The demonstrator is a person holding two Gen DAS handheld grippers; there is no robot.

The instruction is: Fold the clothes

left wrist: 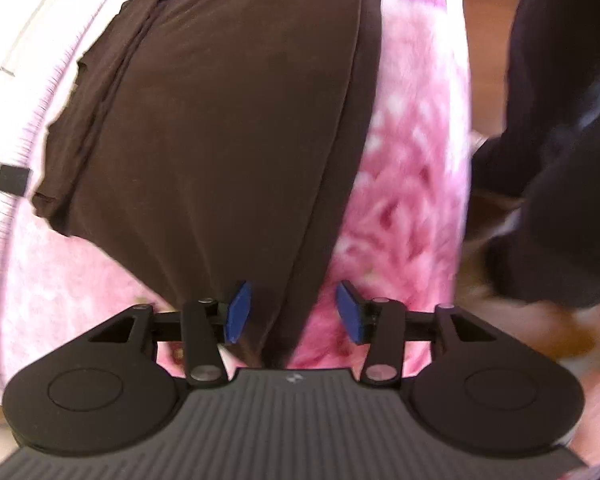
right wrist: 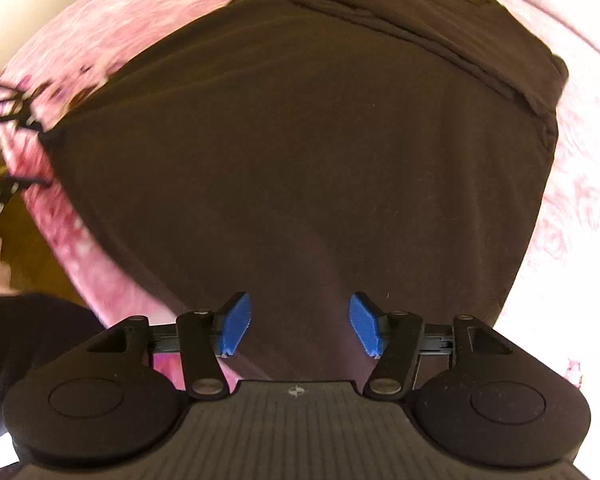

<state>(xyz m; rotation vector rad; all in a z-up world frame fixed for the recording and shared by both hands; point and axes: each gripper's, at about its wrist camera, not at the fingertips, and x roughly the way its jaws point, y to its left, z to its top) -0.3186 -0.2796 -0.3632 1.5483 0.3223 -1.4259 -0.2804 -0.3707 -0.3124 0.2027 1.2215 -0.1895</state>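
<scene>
**Brown garment spread on pink bedding, both grippers at its near edge**

Pink mottled bedding (right wrist: 560, 208) covers the surface, with a wooden floor (right wrist: 32, 256) showing beyond its edge. On it lies a dark brown garment (right wrist: 308, 152), spread fairly flat, its far end showing folded layers and a seam. A folded-in strip also runs along its left side in the left wrist view.

The left gripper (left wrist: 292, 312) sits over the garment's near corner, where brown cloth meets the pink bedding. Its blue pads stand apart with nothing pinched between them. The right gripper (right wrist: 300, 322) hovers over the near hem, likewise with its pads wide apart and nothing held. A dark sleeve (left wrist: 560, 160) of the person shows at the right of the left wrist view.

Whether this layout is a half-made fold or one just laid down cannot be settled from here.

If a fold follows, it will likely go best if each gripper takes every layer at the hem, not only the top one. The two grips should sit well apart and level, so the edge stays taut and lands square. The cloth looks soft and limp, so a slow, even lift should prevent sagging between the grips. Both views are blurred, so the exact hem line is hard to judge.
</scene>
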